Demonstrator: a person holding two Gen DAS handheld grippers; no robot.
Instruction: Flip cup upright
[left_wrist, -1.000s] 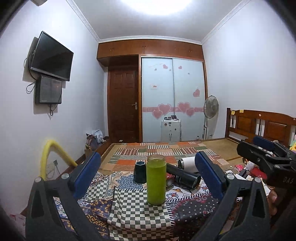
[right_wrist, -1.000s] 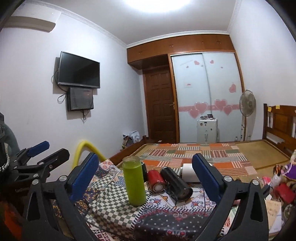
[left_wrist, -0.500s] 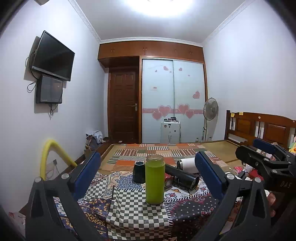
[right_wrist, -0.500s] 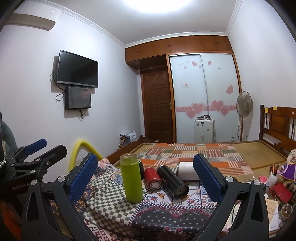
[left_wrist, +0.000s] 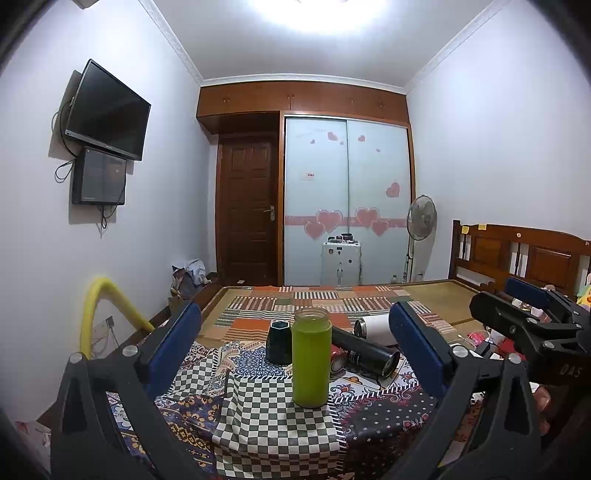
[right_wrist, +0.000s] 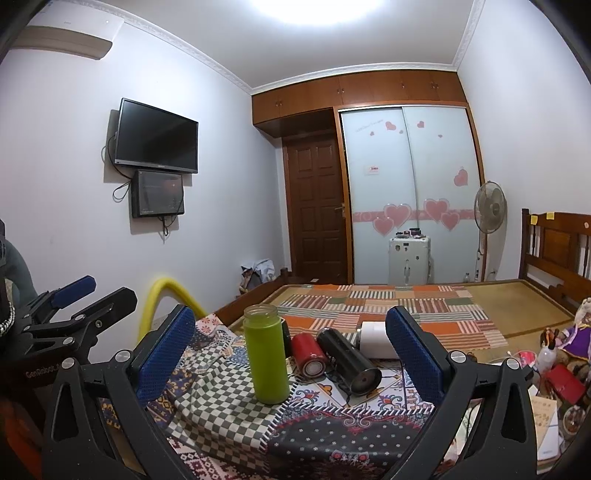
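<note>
A green cup (left_wrist: 311, 358) stands upright with its mouth up on the patchwork cloth; it also shows in the right wrist view (right_wrist: 266, 360). My left gripper (left_wrist: 295, 350) is open and empty, held back from the cup, which sits between its blue pads. My right gripper (right_wrist: 290, 356) is open and empty, also short of the cup. Each gripper shows at the edge of the other's view.
Behind the green cup lie a black flask (right_wrist: 349, 356), a red can (right_wrist: 308, 352) and a white flask (right_wrist: 373, 339), all on their sides. A dark cup (left_wrist: 279, 341) stands behind. Clutter (right_wrist: 554, 369) sits at the right. A yellow tube (left_wrist: 107, 306) arches at the left.
Both grippers have drawn back and risen slightly; the cup stands where it was.
</note>
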